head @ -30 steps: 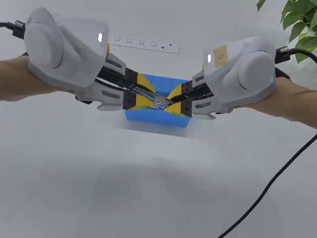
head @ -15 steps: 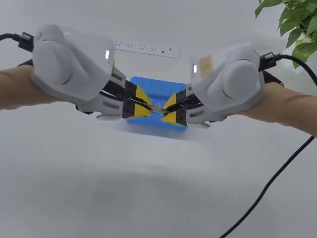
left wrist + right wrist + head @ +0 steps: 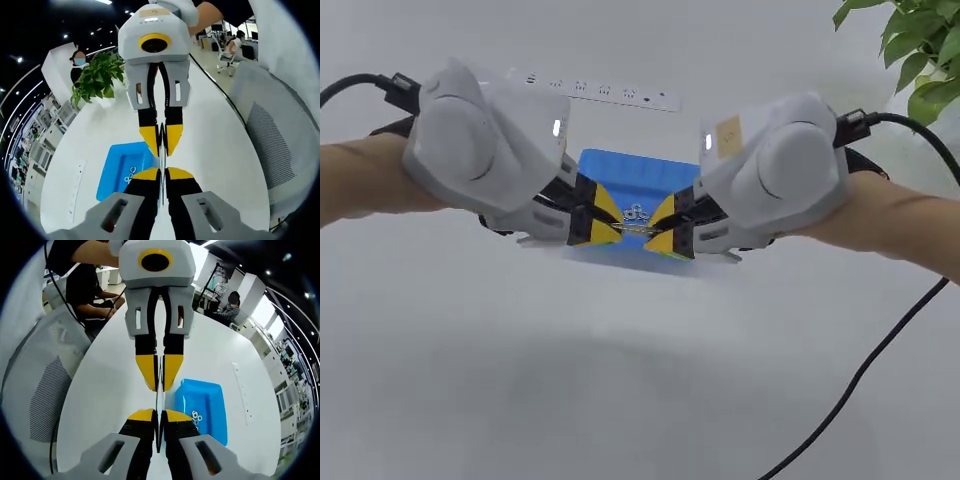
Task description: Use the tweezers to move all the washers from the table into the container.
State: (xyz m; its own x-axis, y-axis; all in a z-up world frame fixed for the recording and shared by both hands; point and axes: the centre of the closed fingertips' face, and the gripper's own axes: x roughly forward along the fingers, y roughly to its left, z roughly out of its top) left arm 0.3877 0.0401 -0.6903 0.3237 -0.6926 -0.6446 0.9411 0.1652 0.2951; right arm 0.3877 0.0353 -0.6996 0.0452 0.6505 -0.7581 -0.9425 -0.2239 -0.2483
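The left hand-held gripper (image 3: 604, 226) and the right hand-held gripper (image 3: 662, 230) point at each other in the head view, their yellow-and-black jaw tips almost meeting above the white table (image 3: 620, 380). Between them runs a pair of thin silver metal tweezers (image 3: 633, 229), lying roughly level from one set of tips to the other.

In the left gripper view, the left hand-held gripper's own jaws are drawn nearly together, pinching one end of the tweezers (image 3: 162, 160). The right hand-held gripper faces it from the top of that view. In the right gripper view, the right hand-held gripper's jaws are likewise closed to a narrow slit on the other end of the tweezers (image 3: 158, 399).

A shallow blue rectangular plastic container (image 3: 620, 175) sits on the table just behind and below the meeting tips. A small cluster of silver metal washers (image 3: 636, 211) lies on its floor, also seen in the left gripper view (image 3: 130, 173) and the right gripper view (image 3: 196, 416).

Beyond the container a white power strip (image 3: 610, 92) lies on the table. A green leafy plant (image 3: 920, 45) stands at the far right, and a black cable (image 3: 865, 375) trails across the table from the right hand-held gripper.
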